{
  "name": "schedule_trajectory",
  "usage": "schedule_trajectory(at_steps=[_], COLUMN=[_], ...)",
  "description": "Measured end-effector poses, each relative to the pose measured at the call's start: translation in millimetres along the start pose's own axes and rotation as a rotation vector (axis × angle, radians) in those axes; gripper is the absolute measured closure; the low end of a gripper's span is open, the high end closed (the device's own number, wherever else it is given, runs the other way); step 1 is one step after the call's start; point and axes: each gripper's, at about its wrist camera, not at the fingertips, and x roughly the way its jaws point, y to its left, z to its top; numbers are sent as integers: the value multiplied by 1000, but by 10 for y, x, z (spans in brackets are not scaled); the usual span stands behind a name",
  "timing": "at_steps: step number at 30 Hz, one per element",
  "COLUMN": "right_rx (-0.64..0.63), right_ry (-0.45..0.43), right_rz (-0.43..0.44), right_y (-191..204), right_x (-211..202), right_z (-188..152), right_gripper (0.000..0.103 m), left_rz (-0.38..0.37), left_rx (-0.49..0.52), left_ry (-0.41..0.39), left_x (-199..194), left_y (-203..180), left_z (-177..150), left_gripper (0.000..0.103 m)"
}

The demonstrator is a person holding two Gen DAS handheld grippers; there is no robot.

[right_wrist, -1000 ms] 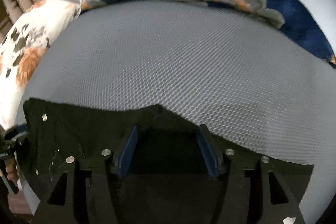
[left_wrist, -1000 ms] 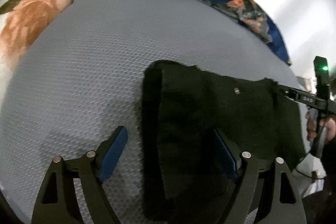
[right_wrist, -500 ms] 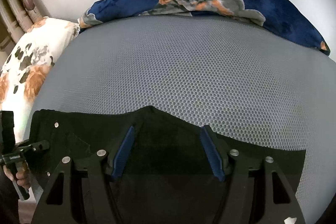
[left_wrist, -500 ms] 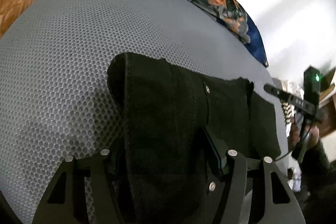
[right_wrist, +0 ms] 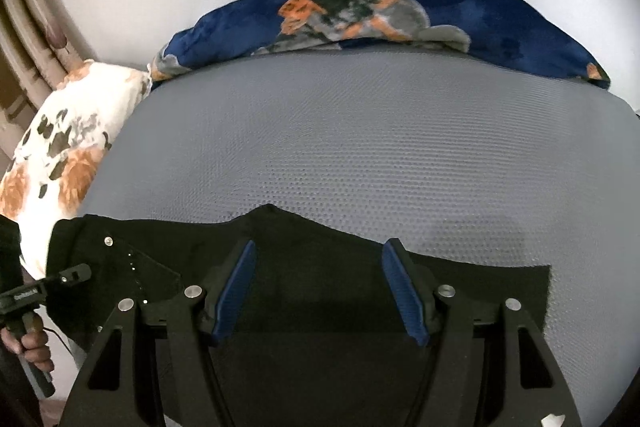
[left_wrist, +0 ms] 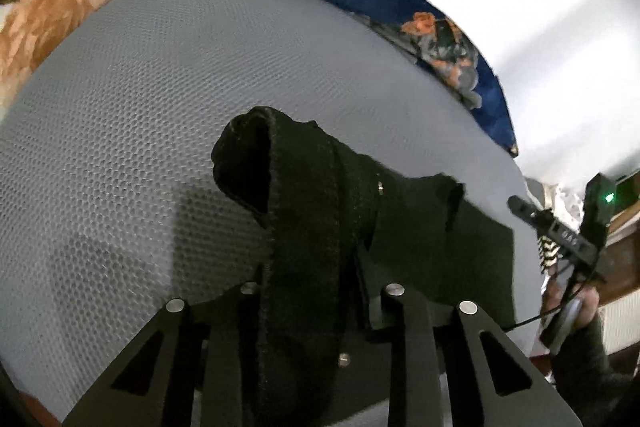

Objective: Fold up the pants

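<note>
Black pants (left_wrist: pixel 420 227) lie on a grey mesh bed surface (left_wrist: pixel 160 107). My left gripper (left_wrist: pixel 316 291) is shut on the waistband end of the pants and holds that end raised, bunched between the fingers. In the right wrist view the pants (right_wrist: pixel 304 267) lie flat across the near edge. My right gripper (right_wrist: pixel 320 291) is open, its blue pads (right_wrist: pixel 236 287) spread just above the cloth and holding nothing. The right gripper also shows in the left wrist view (left_wrist: pixel 560 239), the left one in the right wrist view (right_wrist: pixel 36 291).
A dark blue floral blanket (right_wrist: pixel 380 15) lies along the far edge of the bed by a white wall. A white and orange floral pillow (right_wrist: pixel 60 155) lies at the left. A curtain (right_wrist: pixel 24 59) hangs at the far left.
My left gripper has closed on the pants' waistband end and lifted it. My right gripper stays open over the cloth and has drawn back a little.
</note>
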Motion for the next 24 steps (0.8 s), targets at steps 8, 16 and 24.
schedule_trajectory(at_steps=[8, 16, 24], right_rx=[69, 180, 291], right_ry=[-59, -86, -83], right_rz=[5, 9, 17], right_y=[-510, -1123, -1576], right_x=[-469, -760, -869], right_z=[-108, -378, -655], right_gripper=[39, 38, 38], left_rz=[-22, -48, -30], left_rx=[-12, 77, 233], left_ry=[-28, 12, 115], left_x=[-221, 95, 935], left_y=[-690, -1634, -2401], left_z=[-21, -94, -421], left_gripper=[79, 81, 88])
